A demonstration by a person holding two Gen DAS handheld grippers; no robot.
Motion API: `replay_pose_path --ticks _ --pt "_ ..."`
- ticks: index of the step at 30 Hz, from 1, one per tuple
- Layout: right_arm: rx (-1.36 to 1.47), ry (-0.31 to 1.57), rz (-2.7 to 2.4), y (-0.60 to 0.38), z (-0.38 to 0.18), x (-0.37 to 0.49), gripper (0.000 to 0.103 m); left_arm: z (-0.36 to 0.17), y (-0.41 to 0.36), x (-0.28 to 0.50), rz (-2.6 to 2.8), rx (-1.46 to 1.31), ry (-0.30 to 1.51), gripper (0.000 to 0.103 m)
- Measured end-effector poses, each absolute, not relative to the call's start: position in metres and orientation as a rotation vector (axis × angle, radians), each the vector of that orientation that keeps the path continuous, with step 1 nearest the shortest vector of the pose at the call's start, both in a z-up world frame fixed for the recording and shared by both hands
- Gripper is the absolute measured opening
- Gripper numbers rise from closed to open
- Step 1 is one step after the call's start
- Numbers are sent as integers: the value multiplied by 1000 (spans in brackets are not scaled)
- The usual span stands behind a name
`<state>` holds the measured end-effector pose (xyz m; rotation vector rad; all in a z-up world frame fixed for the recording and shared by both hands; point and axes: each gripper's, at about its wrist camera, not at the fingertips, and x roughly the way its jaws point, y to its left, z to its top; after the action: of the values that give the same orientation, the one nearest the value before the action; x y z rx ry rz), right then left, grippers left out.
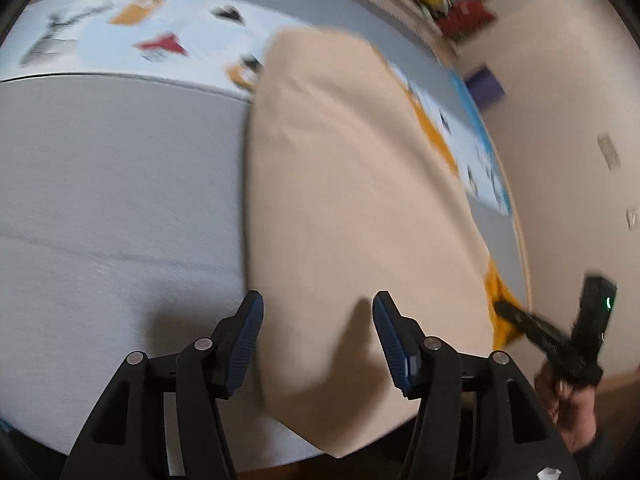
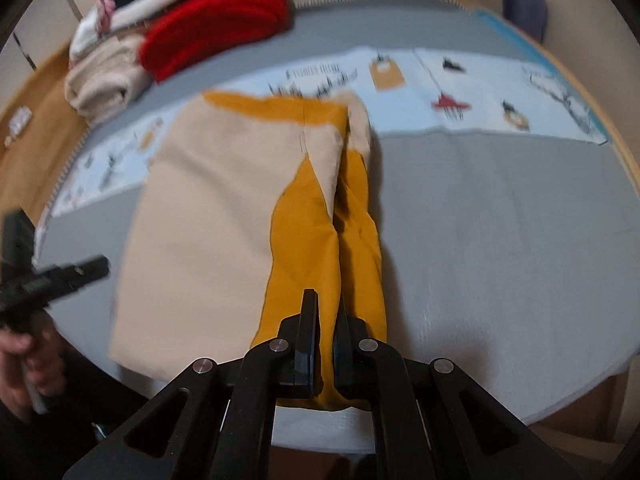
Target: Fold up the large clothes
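A large beige and mustard-yellow garment (image 2: 224, 216) lies partly folded on the grey bed (image 2: 500, 240). In the left wrist view its beige panel (image 1: 352, 208) fills the middle. My left gripper (image 1: 318, 312) is open, its fingers straddling the garment's near left edge just above it, holding nothing. My right gripper (image 2: 326, 316) is shut on the mustard-yellow sleeve (image 2: 356, 264) at the garment's near right side. The right gripper also shows at the right of the left wrist view (image 1: 516, 312), and the left gripper at the left of the right wrist view (image 2: 92, 268).
A light blue printed sheet (image 2: 480, 92) lies across the bed beyond the garment. A stack of red, cream and white folded clothes (image 2: 180, 40) sits at the bed's far left. The beige wall (image 1: 568, 120) runs along the bed's side. The bed's near edge (image 2: 440, 432) is close to me.
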<state>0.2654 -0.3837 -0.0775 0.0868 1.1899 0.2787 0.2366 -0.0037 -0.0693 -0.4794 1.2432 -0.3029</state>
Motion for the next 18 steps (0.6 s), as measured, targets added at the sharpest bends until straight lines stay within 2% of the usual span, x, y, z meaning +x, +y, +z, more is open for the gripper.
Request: replay_pose_path --ticks 1,3,6,8,10,12,18 --pt "70 1210 282 -381 -88 266 6 -76 -12 237 -279 -392 1270 57" --pt "39 1257 303 -375 -107 269 6 -91 -22 237 -240 -260 1305 58" --pt "-29 1354 339 -365 -138 274 6 -90 -17 236 -238 -276 1311 57" --pt "-70 1374 352 -357 -147 275 6 -80 -15 231 -257 -272 1311 51" --pt "-58 1388 362 -357 -149 279 6 -72 -19 224 -327 -234 1308 49" --pt "-10 1394 379 -362 -148 283 6 -84 -28 218 -357 -109 1345 52" --pt "-55 1399 370 -361 -152 280 8 -83 -30 208 -335 -70 1302 54"
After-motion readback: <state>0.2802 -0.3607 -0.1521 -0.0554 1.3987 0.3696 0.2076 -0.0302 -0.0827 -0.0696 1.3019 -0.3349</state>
